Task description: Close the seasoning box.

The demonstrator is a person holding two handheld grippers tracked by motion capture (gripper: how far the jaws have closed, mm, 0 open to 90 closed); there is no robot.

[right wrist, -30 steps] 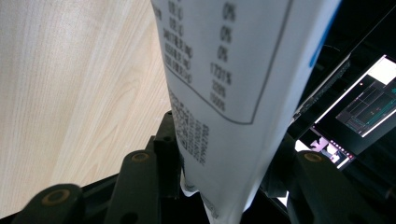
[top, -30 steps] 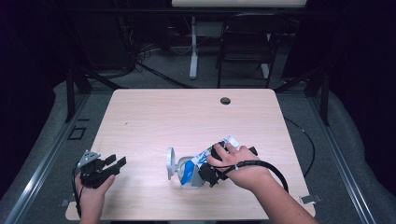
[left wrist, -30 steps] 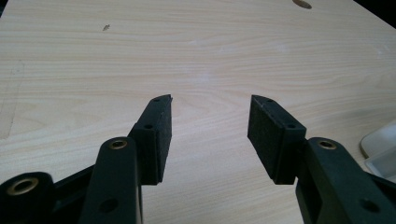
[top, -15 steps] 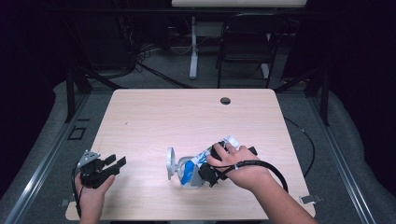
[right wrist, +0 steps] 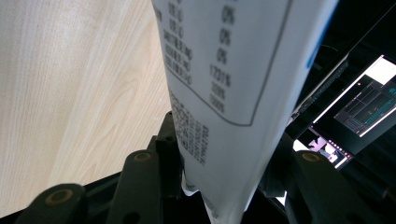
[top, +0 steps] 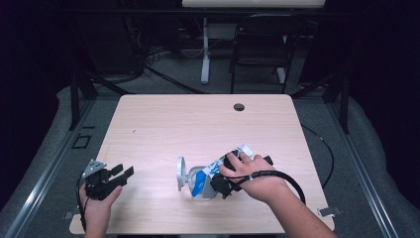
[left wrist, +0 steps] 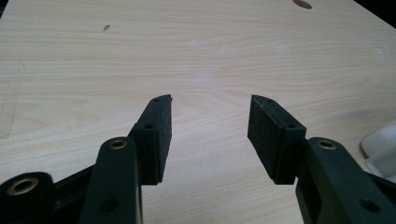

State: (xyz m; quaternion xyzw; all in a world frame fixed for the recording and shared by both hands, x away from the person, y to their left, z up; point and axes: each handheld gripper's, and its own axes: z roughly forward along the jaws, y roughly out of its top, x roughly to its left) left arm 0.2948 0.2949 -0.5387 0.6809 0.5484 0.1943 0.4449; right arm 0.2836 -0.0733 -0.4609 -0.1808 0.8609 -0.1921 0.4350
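Note:
A white and blue pouch [top: 225, 166] with printed label text [right wrist: 219, 70] lies slanted over the near middle of the table. My right gripper [top: 219, 182] is shut on it under the person's hand, and the pads press the pouch from both sides [right wrist: 224, 135]. The pouch's blue lower end meets a clear container [top: 190, 177] lying on its side with a round whitish end [top: 180, 173]; I cannot tell whether the pouch goes inside. My left gripper [top: 121, 173] rests at the near left corner, open, with only bare wood between its jaws [left wrist: 210, 121]. The container's whitish edge [left wrist: 380, 149] shows at that view's right.
The light wooden table [top: 198, 124] has a round cable hole [top: 239, 107] near its far edge. A chair [top: 262, 44] and a desk leg [top: 204, 49] stand beyond it in the dark. A lit screen [right wrist: 359, 112] shows past the pouch.

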